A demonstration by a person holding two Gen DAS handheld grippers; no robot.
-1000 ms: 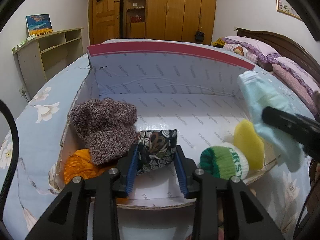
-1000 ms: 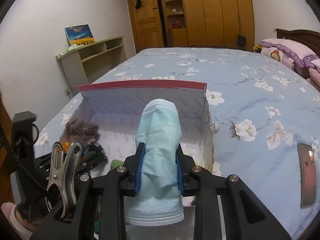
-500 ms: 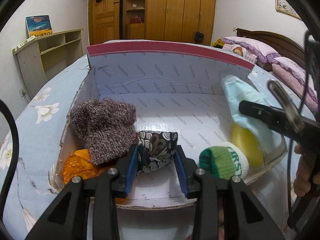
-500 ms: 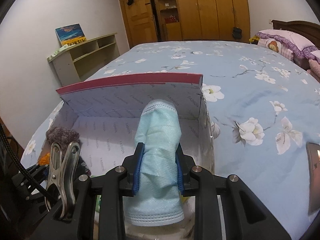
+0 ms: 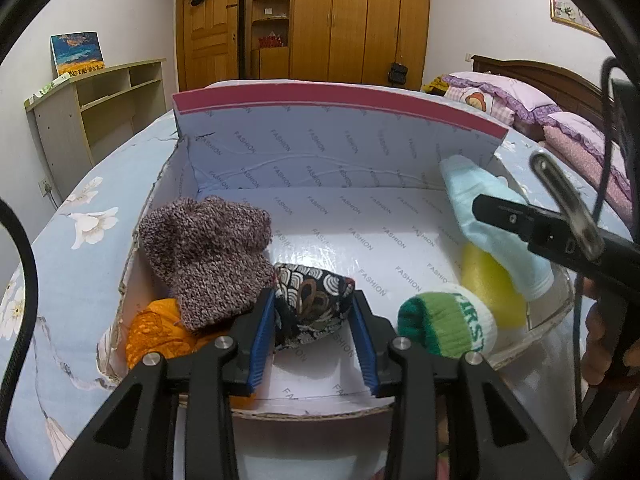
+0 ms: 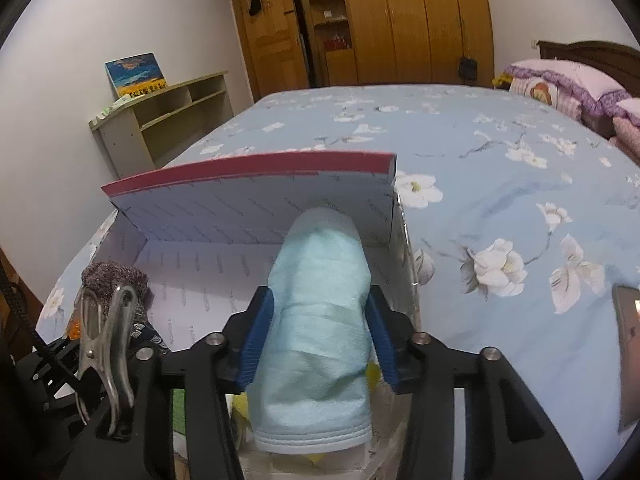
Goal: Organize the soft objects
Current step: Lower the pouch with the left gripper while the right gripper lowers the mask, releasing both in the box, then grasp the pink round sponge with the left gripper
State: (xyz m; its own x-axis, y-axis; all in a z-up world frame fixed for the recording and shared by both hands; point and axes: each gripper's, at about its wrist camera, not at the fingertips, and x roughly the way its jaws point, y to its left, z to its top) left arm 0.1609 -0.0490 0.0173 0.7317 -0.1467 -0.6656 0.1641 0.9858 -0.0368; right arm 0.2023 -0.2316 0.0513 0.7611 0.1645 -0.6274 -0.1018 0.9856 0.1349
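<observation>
A white cardboard box [image 5: 320, 152] with a red-edged raised flap lies open on the bed. In it are a brown knitted hat [image 5: 204, 252], an orange cloth [image 5: 160, 332], a green and white sock roll [image 5: 444, 324] and a yellow sponge [image 5: 488, 280]. My left gripper [image 5: 314, 312] is shut on a dark patterned pouch [image 5: 312, 300], held low over the box's near side. My right gripper [image 6: 320, 328] is shut on a light blue face mask [image 6: 316, 320] and holds it over the box's right end [image 6: 396, 240]; the mask also shows in the left wrist view [image 5: 488, 224].
The blue flowered bedspread [image 6: 500, 184] spreads right of the box. A phone [image 6: 628, 344] lies on it at the far right. Pink pillows [image 5: 520, 96] lie at the headboard. A low shelf [image 5: 100, 108] and wooden wardrobes [image 5: 340, 20] stand behind.
My right gripper with the mask has moved left, in over the box's right end above the yellow sponge. My left gripper holds the pouch in the same place.
</observation>
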